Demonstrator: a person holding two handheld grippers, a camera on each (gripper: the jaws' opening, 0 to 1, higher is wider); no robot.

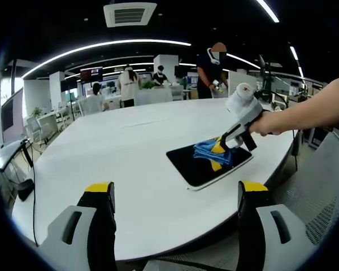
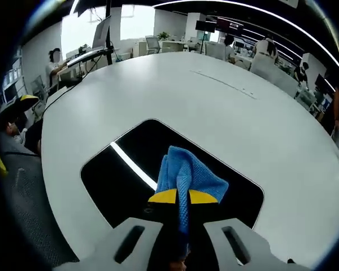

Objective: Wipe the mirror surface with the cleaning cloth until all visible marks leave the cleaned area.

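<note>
Item one, the largest: a broad white table (image 1: 130, 164) with a rounded edge, standing in an open office with people at desks well behind it. Item two: the mirror (image 2: 118, 175), a dark rounded-corner panel lying flat on the table near its edge; I see it reflect a ceiling light as a bright streak. In the left gripper view it sits well ahead and to the right of my idle jaws. Item three: the cleaning cloth (image 2: 186, 175), blue, bunched, resting on the mirror's glass toward the middle of the panel. Item four: the right gripper (image 2: 178, 197), its yellow-tipped jaws pinched together on a fold of the cloth, pressing it down onto the mirror; a hand (image 1: 265, 123) drives it from the right. Item five: the left gripper (image 1: 175, 195), jaws spread wide with nothing between them, hovering above the table's near edge, apart from the mirror. Handling note, my judgement: the wipe is under way; I would keep the cloth flat on the glass, pull long overlapping strokes from one edge to the other, and keep pressure light so the panel does not slide toward the table edge. I cannot make out marks on the glass at this size. Writing: none that I can read on any item.
</note>
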